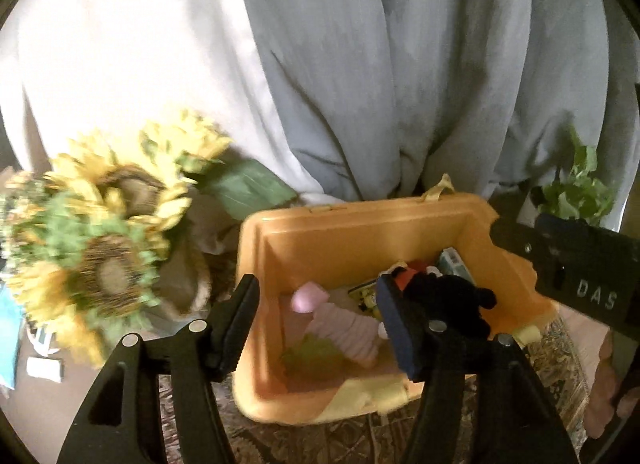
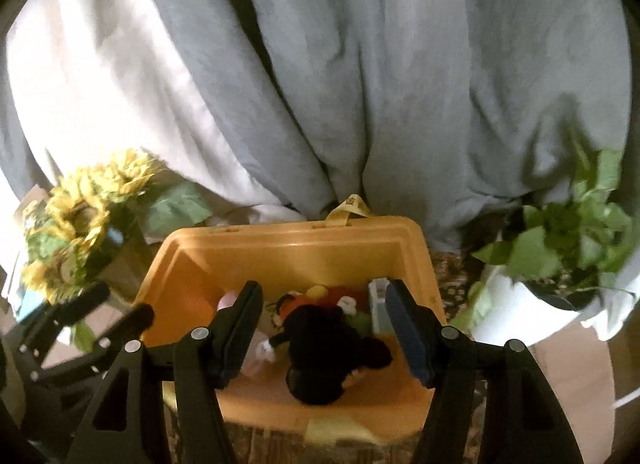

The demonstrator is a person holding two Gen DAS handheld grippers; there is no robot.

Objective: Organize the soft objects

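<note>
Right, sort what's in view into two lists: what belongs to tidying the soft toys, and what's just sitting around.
Part of the job:
orange bin
black plush toy
pink striped plush
left tongs, open
right tongs, open

Just lying about:
sunflowers
potted green plant
grey curtain
patterned cloth

Sunflowers motion-blurred, black plush toy partly hidden behind bin front rim w/ face unreadable, potted plant cut off at right edge.
</note>
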